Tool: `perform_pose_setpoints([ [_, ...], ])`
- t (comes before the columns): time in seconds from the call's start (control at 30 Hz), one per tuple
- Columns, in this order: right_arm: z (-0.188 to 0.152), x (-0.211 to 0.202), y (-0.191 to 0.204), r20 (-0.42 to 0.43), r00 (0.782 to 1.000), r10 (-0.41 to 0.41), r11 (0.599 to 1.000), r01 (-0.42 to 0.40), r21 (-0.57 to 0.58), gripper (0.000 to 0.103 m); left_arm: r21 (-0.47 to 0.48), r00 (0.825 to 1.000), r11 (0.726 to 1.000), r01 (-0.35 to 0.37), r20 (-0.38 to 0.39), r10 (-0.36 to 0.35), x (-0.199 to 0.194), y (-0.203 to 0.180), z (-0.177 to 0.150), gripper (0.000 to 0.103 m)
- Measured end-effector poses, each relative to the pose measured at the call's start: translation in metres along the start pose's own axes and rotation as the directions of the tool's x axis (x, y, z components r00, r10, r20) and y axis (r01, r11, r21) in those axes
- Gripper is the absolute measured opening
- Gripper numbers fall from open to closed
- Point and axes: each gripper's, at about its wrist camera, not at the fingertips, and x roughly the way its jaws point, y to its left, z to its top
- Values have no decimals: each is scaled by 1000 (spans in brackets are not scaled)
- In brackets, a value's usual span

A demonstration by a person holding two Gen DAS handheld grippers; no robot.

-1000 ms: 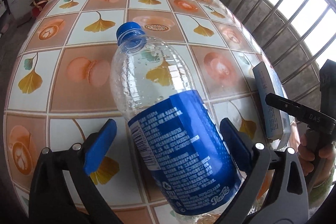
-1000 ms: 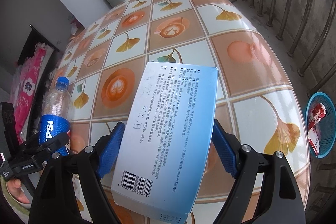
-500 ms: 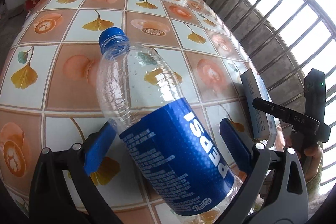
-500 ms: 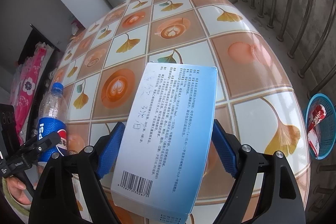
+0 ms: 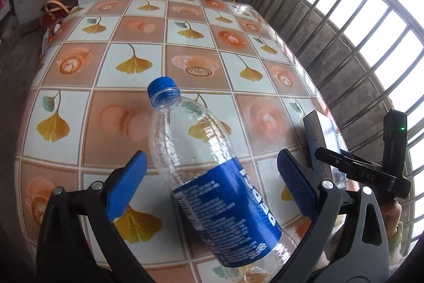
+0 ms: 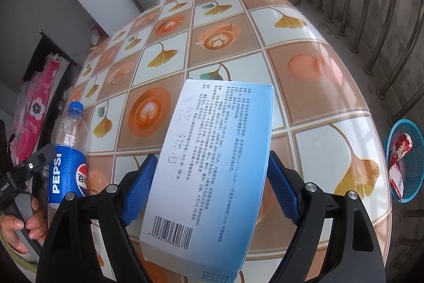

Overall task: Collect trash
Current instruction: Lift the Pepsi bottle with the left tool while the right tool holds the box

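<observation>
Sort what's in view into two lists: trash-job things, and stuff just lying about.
Job:
- clear plastic Pepsi bottle with blue cap
- pale blue cardboard medicine box
- blue mesh plastic waste basket, already holding a red-and-white wrapper

Lying about:
- pink flowered cloth
- bags on the floor beyond the table

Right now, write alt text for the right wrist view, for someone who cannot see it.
A pale blue box with a barcode is clamped between the blue jaws of the right gripper, over a table covered in leaf-and-coffee tiles. A Pepsi bottle stands at far left; a blue basket holding a red wrapper sits on the floor at right.
</observation>
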Motion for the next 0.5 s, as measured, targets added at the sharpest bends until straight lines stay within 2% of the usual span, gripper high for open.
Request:
perform_pose_setpoints([
  [0.1, 0, 0, 1, -2, 1000, -4, 1000, 4, -1, 80, -7, 1000, 1000, -7, -13, 7, 5, 0, 6, 94],
  [0.27, 0, 0, 2, 6, 1000, -5, 1000, 6, -17, 80, -94, 996, 995, 9, -82, -17, 26, 16, 14, 93],
  [0.33, -1, 1, 2, 7, 1000, -5, 1000, 6, -30, 80, -120, 992, 992, 38, -113, -51, 34, 20, 18, 88],
  [0.4, -1, 0, 1, 7, 1000, 0, 999, 0, -33, 80, -158, 982, 985, 71, -161, -96, 44, 24, 23, 75],
  [0.5, -1, 0, -1, 12, 1000, 15, 1000, -15, -27, 80, -140, 978, 989, 48, -194, -75, 52, 22, 29, 74],
])
